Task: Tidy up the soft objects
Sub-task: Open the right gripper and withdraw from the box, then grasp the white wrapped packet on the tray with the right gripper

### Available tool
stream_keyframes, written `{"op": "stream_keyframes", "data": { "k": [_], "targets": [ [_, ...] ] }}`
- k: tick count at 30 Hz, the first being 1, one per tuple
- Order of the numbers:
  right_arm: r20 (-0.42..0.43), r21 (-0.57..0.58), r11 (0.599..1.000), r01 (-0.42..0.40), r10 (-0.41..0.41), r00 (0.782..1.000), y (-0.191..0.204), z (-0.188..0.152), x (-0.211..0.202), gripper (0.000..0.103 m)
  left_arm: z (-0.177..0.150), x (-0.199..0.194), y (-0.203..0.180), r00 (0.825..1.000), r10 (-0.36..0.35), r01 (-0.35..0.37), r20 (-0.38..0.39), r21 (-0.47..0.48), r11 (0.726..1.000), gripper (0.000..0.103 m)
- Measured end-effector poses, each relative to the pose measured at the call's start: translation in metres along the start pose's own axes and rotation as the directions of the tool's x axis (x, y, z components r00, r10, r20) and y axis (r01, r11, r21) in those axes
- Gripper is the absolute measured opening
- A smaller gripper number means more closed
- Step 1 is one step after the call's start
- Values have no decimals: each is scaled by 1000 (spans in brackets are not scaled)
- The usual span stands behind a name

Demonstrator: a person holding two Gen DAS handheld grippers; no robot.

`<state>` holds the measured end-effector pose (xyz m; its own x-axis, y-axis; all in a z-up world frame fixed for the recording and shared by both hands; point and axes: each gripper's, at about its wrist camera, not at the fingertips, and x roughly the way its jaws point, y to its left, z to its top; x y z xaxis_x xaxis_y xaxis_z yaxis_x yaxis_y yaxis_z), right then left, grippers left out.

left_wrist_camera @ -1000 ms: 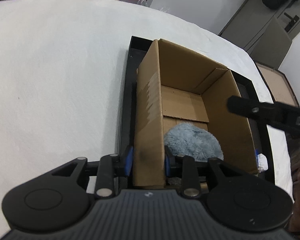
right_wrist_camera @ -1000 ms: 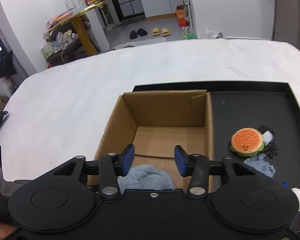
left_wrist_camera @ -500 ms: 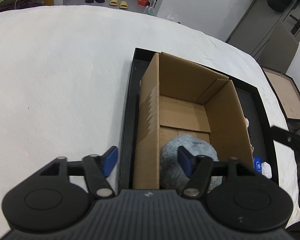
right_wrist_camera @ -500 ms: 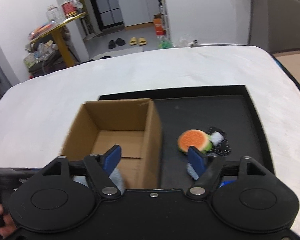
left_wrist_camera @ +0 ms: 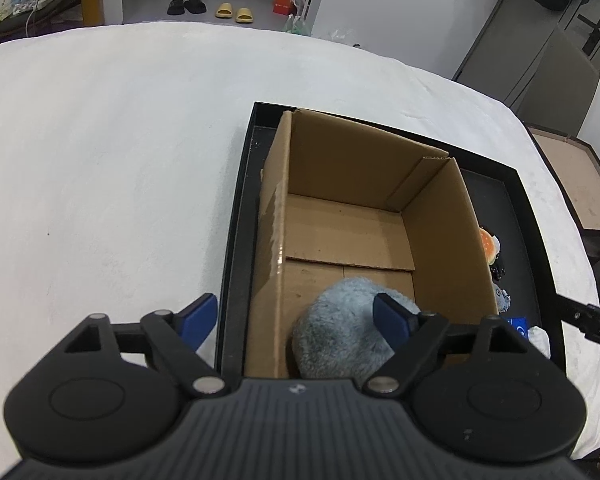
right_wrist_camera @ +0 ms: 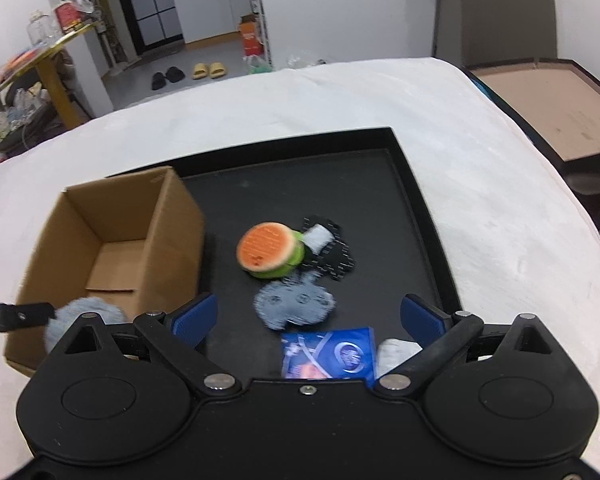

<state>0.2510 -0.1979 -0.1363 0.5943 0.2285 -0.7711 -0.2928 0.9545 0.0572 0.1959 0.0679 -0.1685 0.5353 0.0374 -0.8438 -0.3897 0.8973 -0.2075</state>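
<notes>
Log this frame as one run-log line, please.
left gripper: open, over box wall | right gripper: open, above tray | fluffy blue plush: in cardboard box | burger plush: on tray

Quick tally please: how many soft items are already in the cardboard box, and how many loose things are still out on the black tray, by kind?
In the cardboard box:
fluffy blue-grey plush: 1
Loose on the black tray:
burger plush: 1
black patterned cloth: 1
grey patterned cloth: 1
blue packet: 1
white cloth: 1
Total: 6
</notes>
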Motion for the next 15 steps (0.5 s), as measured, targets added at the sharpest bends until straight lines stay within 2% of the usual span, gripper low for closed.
{"op": "stream_keyframes", "data": {
  "k": [11, 15],
  "targets": [
    [-58, 62, 995, 76, -72, 996, -36, -25, 21, 98, 5, 9, -18, 1000, 31, -31, -3, 20, 999, 85],
    [-86, 90, 993, 83, -75, 993, -50, -32, 29, 89, 8, 12, -25, 999, 48, -48, 0, 33, 998, 85]
  ]
}}
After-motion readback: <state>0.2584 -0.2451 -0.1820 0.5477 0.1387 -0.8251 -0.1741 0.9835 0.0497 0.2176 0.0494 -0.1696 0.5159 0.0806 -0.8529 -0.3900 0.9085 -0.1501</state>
